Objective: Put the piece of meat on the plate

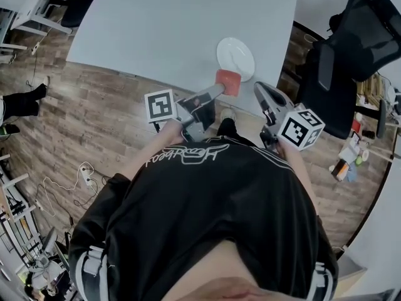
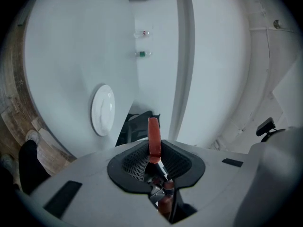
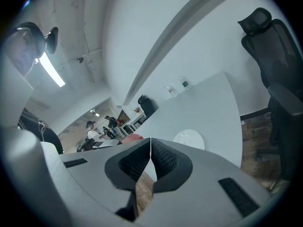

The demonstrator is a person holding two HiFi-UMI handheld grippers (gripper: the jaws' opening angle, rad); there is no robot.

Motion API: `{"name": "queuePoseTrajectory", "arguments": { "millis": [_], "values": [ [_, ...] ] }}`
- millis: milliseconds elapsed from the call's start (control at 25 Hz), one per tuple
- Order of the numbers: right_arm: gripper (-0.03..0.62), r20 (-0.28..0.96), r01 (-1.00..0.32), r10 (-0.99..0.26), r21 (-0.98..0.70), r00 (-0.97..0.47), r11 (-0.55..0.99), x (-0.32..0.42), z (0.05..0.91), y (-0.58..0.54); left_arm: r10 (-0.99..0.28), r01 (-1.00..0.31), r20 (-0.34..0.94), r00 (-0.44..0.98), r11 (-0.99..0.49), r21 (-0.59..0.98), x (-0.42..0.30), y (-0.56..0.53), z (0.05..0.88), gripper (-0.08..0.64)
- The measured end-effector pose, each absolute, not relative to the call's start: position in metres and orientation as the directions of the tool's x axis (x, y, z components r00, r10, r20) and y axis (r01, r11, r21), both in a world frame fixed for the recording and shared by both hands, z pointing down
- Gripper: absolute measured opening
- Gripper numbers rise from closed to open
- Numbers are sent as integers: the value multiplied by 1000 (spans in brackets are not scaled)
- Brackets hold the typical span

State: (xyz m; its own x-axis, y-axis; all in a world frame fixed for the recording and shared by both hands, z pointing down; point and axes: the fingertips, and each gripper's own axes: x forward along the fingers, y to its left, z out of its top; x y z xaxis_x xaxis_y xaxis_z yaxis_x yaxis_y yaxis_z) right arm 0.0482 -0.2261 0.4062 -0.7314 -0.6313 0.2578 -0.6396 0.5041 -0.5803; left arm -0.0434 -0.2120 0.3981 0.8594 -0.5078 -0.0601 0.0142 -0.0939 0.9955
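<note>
The left gripper's (image 2: 152,149) jaws were clamped on the meat (image 2: 153,128), a flat red slab standing on edge between the pads, its far end sticking out past the tips. Held by one end like that, most of the slab was free, which I judge would let it fall flat once let go. The right gripper's (image 3: 150,150) jaws were together with nothing between them. It hung to the right of the left one and looked unneeded for this step.

The meat was in the air over the near edge of the table (image 1: 175,24), just short of the plate (image 1: 236,58) and not touching it. The plate, white and empty, lay close to the table's near right edge, so little reach was needed. By my reading the carry was almost over: the slab needed to go a little farther, over the plate's middle, and come down before release. Let go too soon, it could land on the rim or the bare table.

A black chair (image 1: 357,36) stood to the right, on the wood floor (image 1: 94,118).
</note>
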Motion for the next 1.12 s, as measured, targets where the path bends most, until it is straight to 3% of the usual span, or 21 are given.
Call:
{"name": "queuePoseTrajectory", "arguments": {
  "millis": [1120],
  "values": [
    [12,319,-627,-590,-643,-742,440,74,453,-306,-522,-72,64,851,5,997,-20,-299,460,78]
  ]
}}
